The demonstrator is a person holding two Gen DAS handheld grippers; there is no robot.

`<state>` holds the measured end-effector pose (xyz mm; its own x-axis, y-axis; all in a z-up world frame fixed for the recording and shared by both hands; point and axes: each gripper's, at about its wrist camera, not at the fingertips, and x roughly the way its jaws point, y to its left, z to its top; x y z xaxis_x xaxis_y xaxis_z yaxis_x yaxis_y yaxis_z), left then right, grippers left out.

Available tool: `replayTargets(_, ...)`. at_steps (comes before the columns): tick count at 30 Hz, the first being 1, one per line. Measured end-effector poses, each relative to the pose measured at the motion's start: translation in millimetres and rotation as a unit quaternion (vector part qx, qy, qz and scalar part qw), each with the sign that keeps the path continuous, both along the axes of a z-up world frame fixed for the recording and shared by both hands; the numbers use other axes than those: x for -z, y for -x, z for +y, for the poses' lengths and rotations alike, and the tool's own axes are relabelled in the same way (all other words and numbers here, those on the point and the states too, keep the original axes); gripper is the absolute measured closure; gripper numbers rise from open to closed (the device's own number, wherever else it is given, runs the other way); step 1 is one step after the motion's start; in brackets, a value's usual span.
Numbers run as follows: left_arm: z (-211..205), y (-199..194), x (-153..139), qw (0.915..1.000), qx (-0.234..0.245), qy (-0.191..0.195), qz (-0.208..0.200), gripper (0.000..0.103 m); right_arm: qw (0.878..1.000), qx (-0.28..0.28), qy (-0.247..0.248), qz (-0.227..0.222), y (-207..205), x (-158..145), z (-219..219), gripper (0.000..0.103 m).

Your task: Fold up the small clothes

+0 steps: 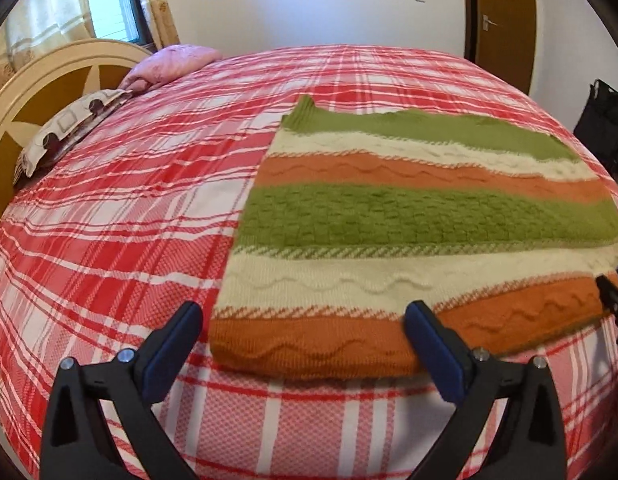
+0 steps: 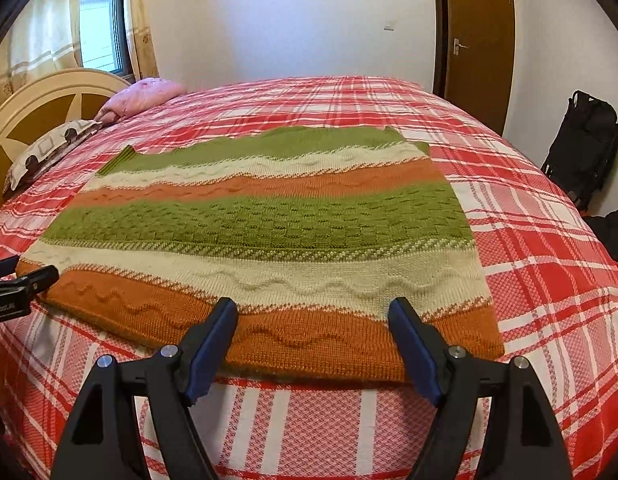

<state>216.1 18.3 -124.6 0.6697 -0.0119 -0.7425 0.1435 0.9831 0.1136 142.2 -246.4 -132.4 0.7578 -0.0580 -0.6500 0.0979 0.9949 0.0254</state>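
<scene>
Striped knit (image 2: 265,236) lies flat on the bed (image 2: 549,264), hem at the near edge. Left tongs (image 1: 303,334) and right tongs (image 2: 313,328) gape empty over the hem. Next, likely: pinch hem corners, fold away

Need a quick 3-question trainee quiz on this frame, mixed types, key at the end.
1. True or false: the left gripper is shut on the striped knit garment.
2. Which stripe colour runs along the garment's near hem? A) green B) cream C) orange
3. Fill in: the garment lies flat on a bed with a red and white ____ cover.

Key:
1. False. Both the left gripper and the right gripper are open, with the near hem between their fingers but not pinched.
2. C
3. plaid (checked)
</scene>
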Motion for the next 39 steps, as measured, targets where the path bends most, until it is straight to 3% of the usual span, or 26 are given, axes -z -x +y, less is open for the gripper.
replayTargets(9, 2, 7, -19, 0.9999, 0.011, 0.007, -0.009, 0.0, 1.0, 0.005, 0.001, 0.019, 6, -9, 1, 0.024)
replayTargets(11, 4, 7, -24, 0.9998, 0.017, 0.01, -0.009, 0.0, 1.0, 0.009, -0.007, 0.005, 17, -18, 1, 0.024)
replayTargets(17, 12, -4, -24, 0.9993, 0.007, 0.035, -0.013, 0.0, 0.999, -0.037, -0.006, -0.008, 15, -33, 29, 0.024)
replayTargets(23, 9, -12, -17, 0.9999, 0.003, 0.014, -0.004, 0.001, 0.996, -0.082, -0.016, 0.007, -9, -21, 72, 0.024)
replayTargets(29, 16, -15, -12, 1.0, 0.0, 0.009, 0.0, 0.001, 0.995, -0.095, 0.017, 0.017, -11, -3, 88, 0.024)
replayTargets(32, 28, -19, -9, 0.9986, -0.012, 0.05, 0.015, 0.001, 0.995, -0.099, 0.01, 0.013, -10, -1, 85, 0.024)
replayTargets(33, 35, -21, -8, 0.995, -0.056, 0.079, 0.024, 0.001, 0.995, -0.098, 0.01, 0.01, -10, -1, 86, 0.024)
replayTargets(36, 54, -26, -4, 0.9833, -0.093, 0.152, 0.038, 0.005, 0.995, -0.097, 0.018, 0.005, -7, 0, 87, 0.024)
replayTargets(39, 60, -32, 0, 0.9794, -0.111, 0.161, 0.049, 0.012, 0.995, -0.097, 0.016, 0.0, -7, 0, 85, 0.023)
